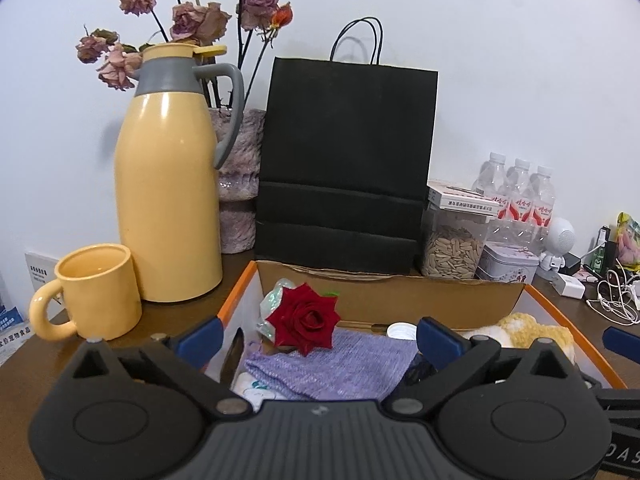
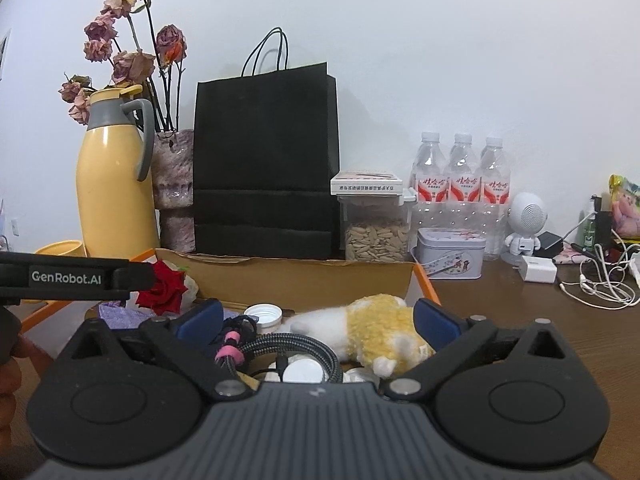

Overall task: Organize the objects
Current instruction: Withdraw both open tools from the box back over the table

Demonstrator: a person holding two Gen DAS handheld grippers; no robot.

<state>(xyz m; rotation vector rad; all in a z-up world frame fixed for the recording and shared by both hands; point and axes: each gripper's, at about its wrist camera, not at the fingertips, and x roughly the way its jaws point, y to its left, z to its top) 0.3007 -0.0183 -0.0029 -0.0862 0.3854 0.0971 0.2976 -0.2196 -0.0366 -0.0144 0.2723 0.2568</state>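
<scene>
White wall behind a brown wooden desk (image 2: 520, 320) crowded with clutter. On it, an open cardboard box (image 1: 400, 296) with orange edges sits just ahead of both tools. Inside, a lilac knitted cloth (image 1: 332, 364) spreads toward the left, a yellow-and-white plush toy (image 2: 372, 320) lies lengthwise from 9 to 3 o'clock on the right, and a red rose (image 1: 304, 320) rests at 12 o'clock from the left tool (image 1: 318, 336). The right tool (image 2: 316, 320) is nearer the plush. Both tools gape fully wide, holding nothing.
</scene>
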